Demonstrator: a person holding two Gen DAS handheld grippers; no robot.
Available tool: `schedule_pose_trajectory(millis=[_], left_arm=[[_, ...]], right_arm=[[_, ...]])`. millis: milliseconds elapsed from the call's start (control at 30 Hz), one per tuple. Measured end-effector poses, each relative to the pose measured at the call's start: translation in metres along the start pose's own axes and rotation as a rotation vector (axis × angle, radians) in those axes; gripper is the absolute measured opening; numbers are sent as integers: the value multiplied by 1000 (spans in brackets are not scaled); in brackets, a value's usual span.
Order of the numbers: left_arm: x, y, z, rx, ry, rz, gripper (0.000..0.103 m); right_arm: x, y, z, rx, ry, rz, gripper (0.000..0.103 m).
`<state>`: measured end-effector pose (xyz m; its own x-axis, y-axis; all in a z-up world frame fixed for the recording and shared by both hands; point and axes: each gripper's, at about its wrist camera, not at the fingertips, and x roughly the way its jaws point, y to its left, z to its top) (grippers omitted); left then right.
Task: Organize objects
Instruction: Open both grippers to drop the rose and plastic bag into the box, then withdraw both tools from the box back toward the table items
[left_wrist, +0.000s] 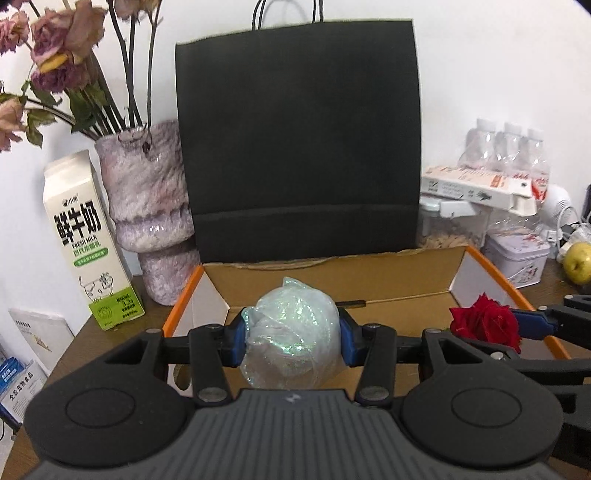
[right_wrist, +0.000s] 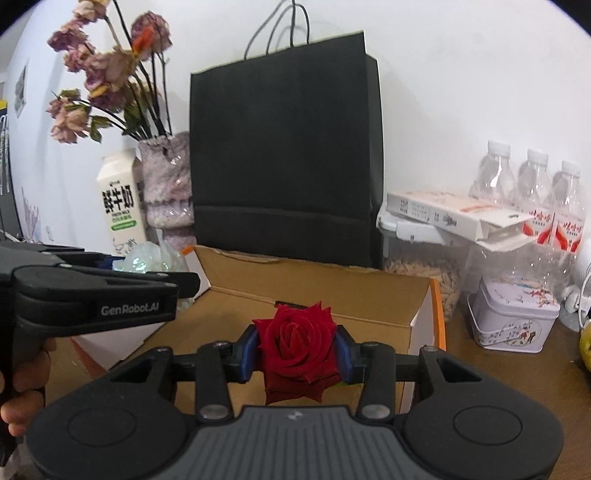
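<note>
My left gripper is shut on a pale glittery bundle, its blue pads pressing both sides, held over the near end of an open cardboard box with an orange rim. My right gripper is shut on a red rose head, held over the same box. In the left wrist view the rose shows at the right over the box's rim. In the right wrist view the left gripper's body crosses at the left, with the glittery bundle beyond it.
A black paper bag stands behind the box. Left of it are a fuzzy vase of dried flowers and a milk carton. Right of it are bottles, a white packet, a tin and an apple.
</note>
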<state>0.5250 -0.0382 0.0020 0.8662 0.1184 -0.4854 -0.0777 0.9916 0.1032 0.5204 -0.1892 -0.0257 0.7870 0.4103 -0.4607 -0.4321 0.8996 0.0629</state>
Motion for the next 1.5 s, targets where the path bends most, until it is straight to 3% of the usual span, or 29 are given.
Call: schedule_pose_trajectory(millis=[133, 167, 200, 233, 267, 300, 333, 467, 833, 1500], left_arm=[[10, 3, -3, -19, 17, 3, 54], [11, 5, -5, -29, 15, 9, 64], [12, 7, -6, -36, 14, 13, 83], [12, 8, -7, -41, 11, 20, 92], [11, 10, -8, -47, -1, 37, 103], [9, 12, -9, -50, -16, 50, 103], [8, 13, -10, -51, -23, 52, 103], [6, 22, -9, -79, -15, 45, 103], [-9, 30, -10, -107, -16, 35, 103], [-93, 35, -25, -80, -30, 18, 103]], right_arm=[[11, 0, -3, 6, 22, -22, 42], [14, 0, -4, 7, 27, -30, 45], [15, -1, -5, 10, 33, -33, 47], [16, -1, -6, 12, 36, -38, 51], [17, -1, -7, 11, 38, -35, 66], [17, -2, -8, 14, 40, -35, 85], [16, -2, -8, 17, 33, -39, 92], [12, -5, -7, 30, 12, -41, 103], [-8, -9, 0, 35, -15, -50, 103], [-108, -3, -5, 46, -106, -46, 103]])
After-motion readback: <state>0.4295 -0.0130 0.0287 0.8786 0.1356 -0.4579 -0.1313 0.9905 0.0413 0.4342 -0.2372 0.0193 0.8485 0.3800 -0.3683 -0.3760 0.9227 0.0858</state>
